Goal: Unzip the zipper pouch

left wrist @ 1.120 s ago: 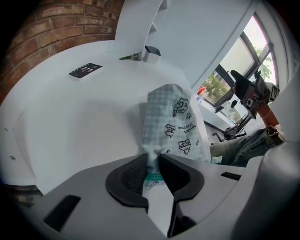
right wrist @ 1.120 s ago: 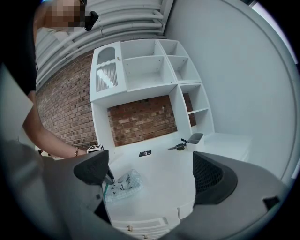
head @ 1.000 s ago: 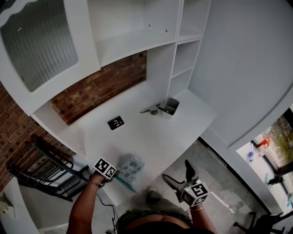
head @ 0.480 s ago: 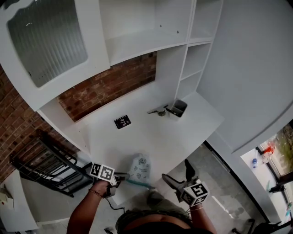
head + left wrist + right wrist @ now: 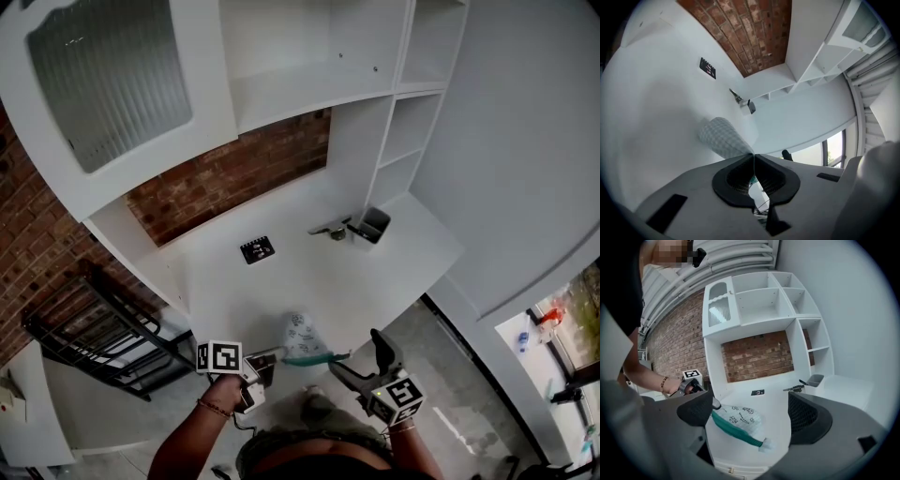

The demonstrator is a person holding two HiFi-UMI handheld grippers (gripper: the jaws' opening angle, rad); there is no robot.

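Left gripper [image 5: 269, 358] is pinched tight on one corner of the zipper pouch [image 5: 301, 337]; the pouch is held up over the front edge of the white desk [image 5: 319, 277], with its teal zipper strip along the lower side; right gripper [image 5: 360, 360] stands spread wide just off that same front edge, its jaws just now easing inward a little; the pouch's free end sits between them, pads not touching it; farther back on the desk lies a small black card [image 5: 256, 249].

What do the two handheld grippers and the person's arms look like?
The left gripper and right gripper are grey, with black ribbed pads and a white cube of black square markers each. A bracelet circles the left wrist; no sleeves show.
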